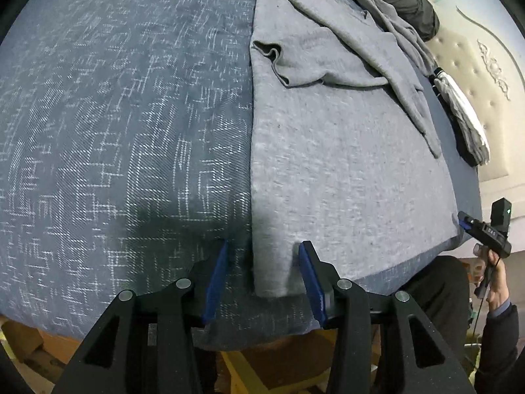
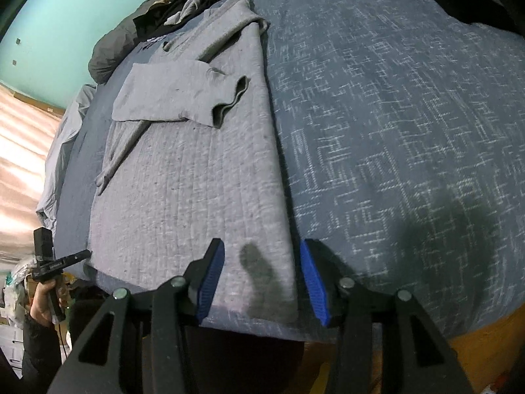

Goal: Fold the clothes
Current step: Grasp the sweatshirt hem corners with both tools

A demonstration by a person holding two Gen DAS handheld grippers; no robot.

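On the blue bedspread (image 1: pixel 115 131) lies a grey sweater (image 1: pixel 344 164), sleeves folded in, hem at the near edge. Left gripper (image 1: pixel 262 279) and right gripper (image 2: pixel 262 279) hover over the hem corners, jaws open, empty. Pinch both corners evenly, lift together, and fold upward.

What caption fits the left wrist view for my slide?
Open left gripper poised over the near corner of a half-folded grey garment on a blue patterned bedspread.
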